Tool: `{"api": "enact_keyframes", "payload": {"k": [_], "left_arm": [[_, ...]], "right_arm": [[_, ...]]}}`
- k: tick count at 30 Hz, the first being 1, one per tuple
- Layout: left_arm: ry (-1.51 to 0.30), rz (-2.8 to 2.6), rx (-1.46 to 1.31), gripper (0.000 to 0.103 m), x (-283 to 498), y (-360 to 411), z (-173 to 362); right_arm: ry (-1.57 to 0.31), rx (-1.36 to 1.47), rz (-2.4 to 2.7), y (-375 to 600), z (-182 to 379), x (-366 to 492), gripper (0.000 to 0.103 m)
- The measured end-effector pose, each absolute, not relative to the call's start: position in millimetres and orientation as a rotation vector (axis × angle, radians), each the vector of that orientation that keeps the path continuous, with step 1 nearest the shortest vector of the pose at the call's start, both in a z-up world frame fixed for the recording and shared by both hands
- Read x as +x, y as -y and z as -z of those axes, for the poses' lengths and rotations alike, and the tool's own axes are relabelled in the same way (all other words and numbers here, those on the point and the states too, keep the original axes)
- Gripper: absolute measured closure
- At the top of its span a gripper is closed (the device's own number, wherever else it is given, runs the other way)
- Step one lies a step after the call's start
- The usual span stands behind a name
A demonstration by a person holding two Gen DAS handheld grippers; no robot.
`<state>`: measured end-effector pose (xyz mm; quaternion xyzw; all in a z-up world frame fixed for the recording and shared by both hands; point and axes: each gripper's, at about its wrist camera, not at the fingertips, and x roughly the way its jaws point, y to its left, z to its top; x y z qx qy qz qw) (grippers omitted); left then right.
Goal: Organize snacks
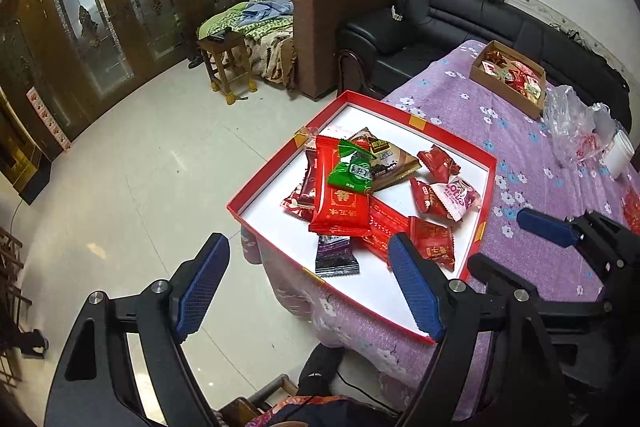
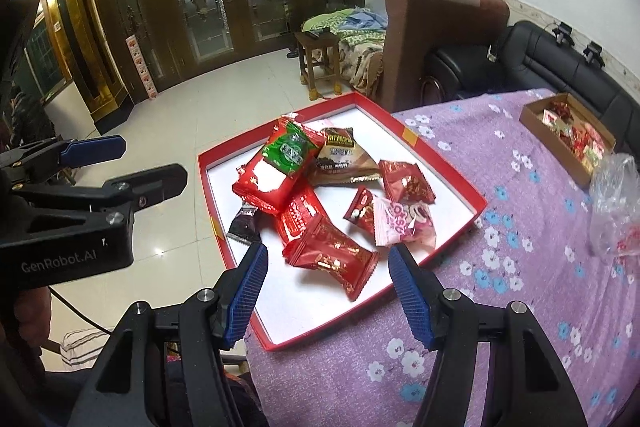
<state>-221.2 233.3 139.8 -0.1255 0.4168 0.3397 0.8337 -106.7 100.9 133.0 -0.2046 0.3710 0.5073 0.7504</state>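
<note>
Jaws wide on both grippers, nothing held. Left gripper [image 1: 310,285] poised off the red tray's [image 1: 414,119] near corner; right gripper [image 2: 328,293] lined up on the nearest red packet [image 2: 334,261], probably the next pick. Snacks heaped mid-tray: green packet [image 2: 290,153] atop a big red one, pink packet [image 2: 404,225] alongside. Cardboard box [image 2: 532,117] well apart across the purple cloth [image 2: 500,291], likely the sorting destination.
</note>
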Motion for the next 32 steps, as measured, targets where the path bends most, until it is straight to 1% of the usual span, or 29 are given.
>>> {"api": "enact_keyframes", "payload": {"k": [2,7,20,27,32], "left_arm": [[-0.881,-0.722,-0.266,0.021,-222,-233,-140],[-0.870,-0.724,-0.272,0.021,-224,-237,-141],[-0.878,-0.731,-0.304,0.021,-222,-243,-140],[-0.901,-0.707,-0.252,0.021,-213,-234,-138],[-0.879,-0.684,-0.246,0.021,-210,-231,-140]], "right_arm": [[-0.807,-0.437,-1.109,-102,-137,-106,0.039],[-0.792,-0.428,-1.097,-102,-142,-105,0.035],[-0.813,-0.447,-1.106,-106,-134,-106,0.035],[-0.830,-0.435,-1.109,-107,-130,-100,0.035],[-0.841,-0.418,-1.103,-106,-127,-93,0.035]]}}
